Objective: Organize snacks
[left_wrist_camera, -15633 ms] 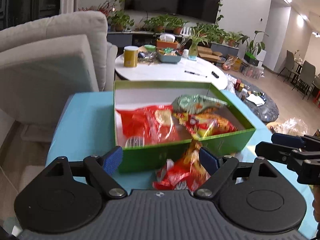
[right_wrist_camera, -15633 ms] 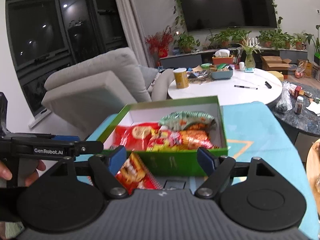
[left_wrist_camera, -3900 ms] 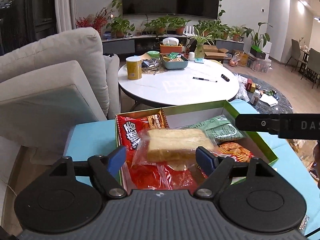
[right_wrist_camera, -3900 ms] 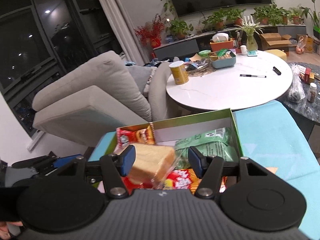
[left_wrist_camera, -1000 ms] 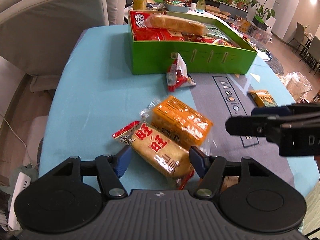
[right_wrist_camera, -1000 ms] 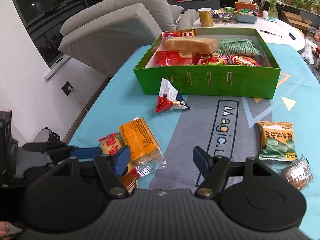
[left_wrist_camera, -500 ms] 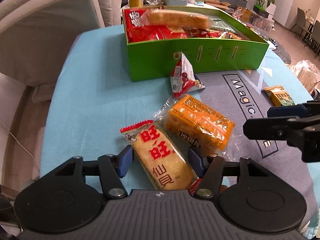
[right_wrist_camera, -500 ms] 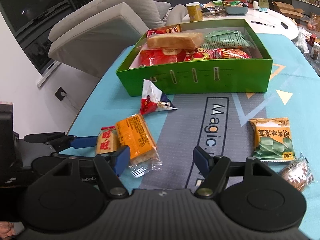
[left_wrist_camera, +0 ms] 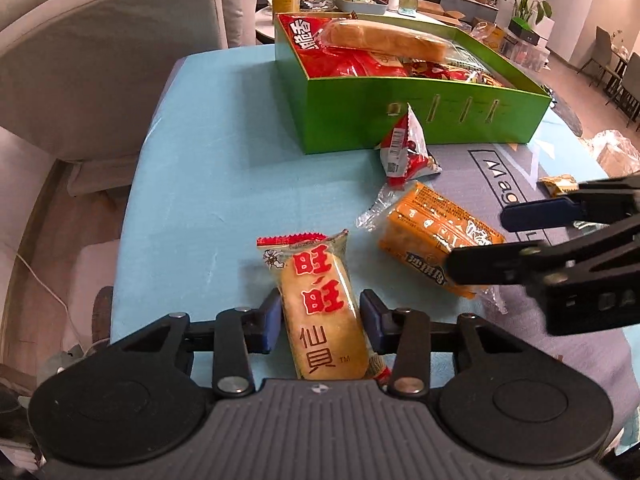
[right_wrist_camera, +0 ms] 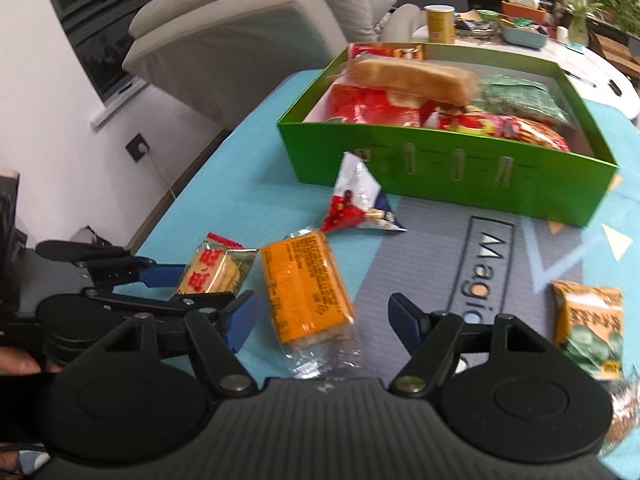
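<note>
My left gripper (left_wrist_camera: 320, 322) is shut on a yellow rice cracker pack (left_wrist_camera: 320, 304) with red characters, lying on the blue table mat; it also shows in the right wrist view (right_wrist_camera: 212, 270). My right gripper (right_wrist_camera: 320, 320) is open around an orange biscuit pack (right_wrist_camera: 306, 292), also seen in the left wrist view (left_wrist_camera: 436, 236). A green box (left_wrist_camera: 420, 116) farther back holds a bread loaf (left_wrist_camera: 384, 40) and several snack bags. A small red and white triangular pack (left_wrist_camera: 404, 148) lies in front of the box.
A yellow-green snack pack (right_wrist_camera: 590, 324) lies at the right on the mat (right_wrist_camera: 492, 264). A grey sofa (left_wrist_camera: 100, 52) stands left of the table. A round white table (right_wrist_camera: 592, 64) with a yellow cup and dishes stands behind the box.
My left gripper has closed in on the rice cracker pack. My right gripper has moved left and down until its fingers flank the orange biscuit pack.
</note>
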`<state>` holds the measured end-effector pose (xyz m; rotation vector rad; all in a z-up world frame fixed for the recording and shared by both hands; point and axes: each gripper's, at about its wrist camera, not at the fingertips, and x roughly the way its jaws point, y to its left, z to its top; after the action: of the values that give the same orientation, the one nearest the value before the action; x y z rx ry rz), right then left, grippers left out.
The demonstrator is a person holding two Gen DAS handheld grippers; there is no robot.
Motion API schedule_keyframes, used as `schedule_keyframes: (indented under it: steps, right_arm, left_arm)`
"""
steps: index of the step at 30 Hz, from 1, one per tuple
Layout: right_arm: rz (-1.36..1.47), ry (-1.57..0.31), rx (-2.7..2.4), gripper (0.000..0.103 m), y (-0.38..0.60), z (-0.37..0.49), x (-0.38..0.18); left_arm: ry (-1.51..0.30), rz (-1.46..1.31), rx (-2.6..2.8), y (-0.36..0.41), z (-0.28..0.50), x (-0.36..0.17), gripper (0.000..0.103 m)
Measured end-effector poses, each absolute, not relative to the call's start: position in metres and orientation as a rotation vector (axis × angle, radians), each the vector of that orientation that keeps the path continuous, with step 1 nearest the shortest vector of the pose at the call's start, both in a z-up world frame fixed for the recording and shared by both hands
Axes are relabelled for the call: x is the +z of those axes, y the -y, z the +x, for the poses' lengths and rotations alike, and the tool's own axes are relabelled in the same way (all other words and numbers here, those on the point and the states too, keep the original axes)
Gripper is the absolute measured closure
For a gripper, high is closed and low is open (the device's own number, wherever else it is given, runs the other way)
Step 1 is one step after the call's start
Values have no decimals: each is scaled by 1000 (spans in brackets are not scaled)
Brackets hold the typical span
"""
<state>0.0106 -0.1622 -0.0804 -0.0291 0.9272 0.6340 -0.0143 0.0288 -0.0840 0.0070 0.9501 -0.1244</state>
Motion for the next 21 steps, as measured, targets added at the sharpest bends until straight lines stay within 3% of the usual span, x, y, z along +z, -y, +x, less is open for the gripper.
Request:
schedule_keyframes:
  steps: [12, 16, 21]
  right_arm:
    - [-58, -960, 592, 36, 146, 20, -93]
    - [-36, -971, 598, 38, 148, 18, -95]
    - [-1, -929, 621, 39, 160, 9, -84]
  left_arm:
    - [-929, 50, -133, -26, -14, -86, 57]
    - [-916, 56, -133, -25, -17, -86, 67]
    - [-895, 71, -135, -21, -21, -79, 68]
